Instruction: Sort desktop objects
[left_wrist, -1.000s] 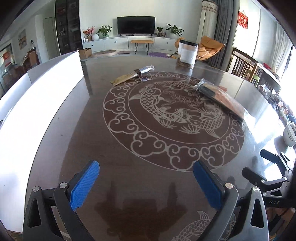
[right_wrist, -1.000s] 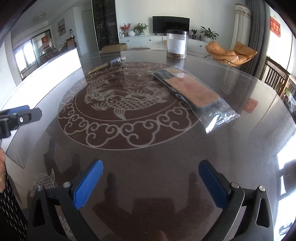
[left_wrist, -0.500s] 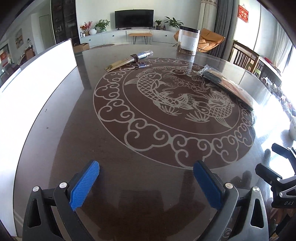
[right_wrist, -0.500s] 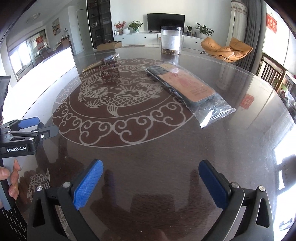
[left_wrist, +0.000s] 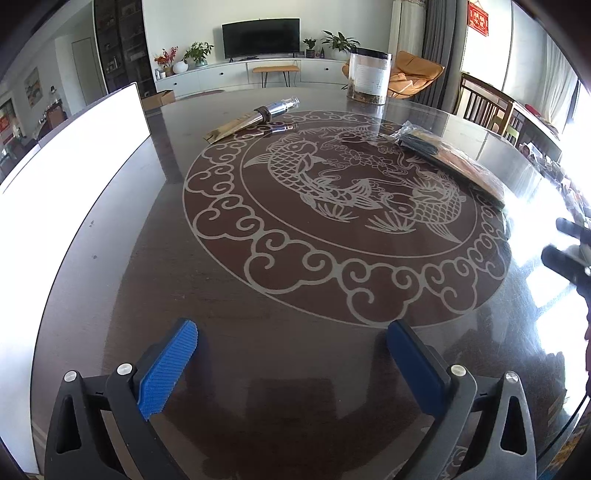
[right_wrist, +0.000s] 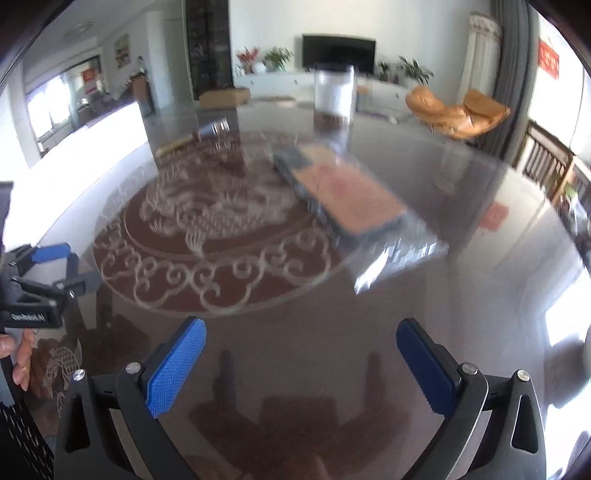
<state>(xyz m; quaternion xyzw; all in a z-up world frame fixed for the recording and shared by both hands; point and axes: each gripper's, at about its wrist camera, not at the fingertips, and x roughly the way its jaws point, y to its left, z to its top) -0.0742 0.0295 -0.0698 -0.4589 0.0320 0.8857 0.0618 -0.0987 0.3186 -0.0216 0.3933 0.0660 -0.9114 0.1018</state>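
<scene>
1. Lying on the table (left_wrist: 122, 236), your plastic packet (left_wrist: 452, 158) sits at the right of the left view, the bottle (left_wrist: 275, 109) and jar (left_wrist: 368, 75) toward the top.
2. Your left gripper (left_wrist: 291, 363) gapes wide with nothing in it.
3. Your right gripper (right_wrist: 301, 363) is spread wide too, bare, near the bottom of its blurred view.

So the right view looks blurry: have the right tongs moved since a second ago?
Yes. The right tongs have advanced toward the clear plastic packet, which sits larger and lower in view.
</scene>
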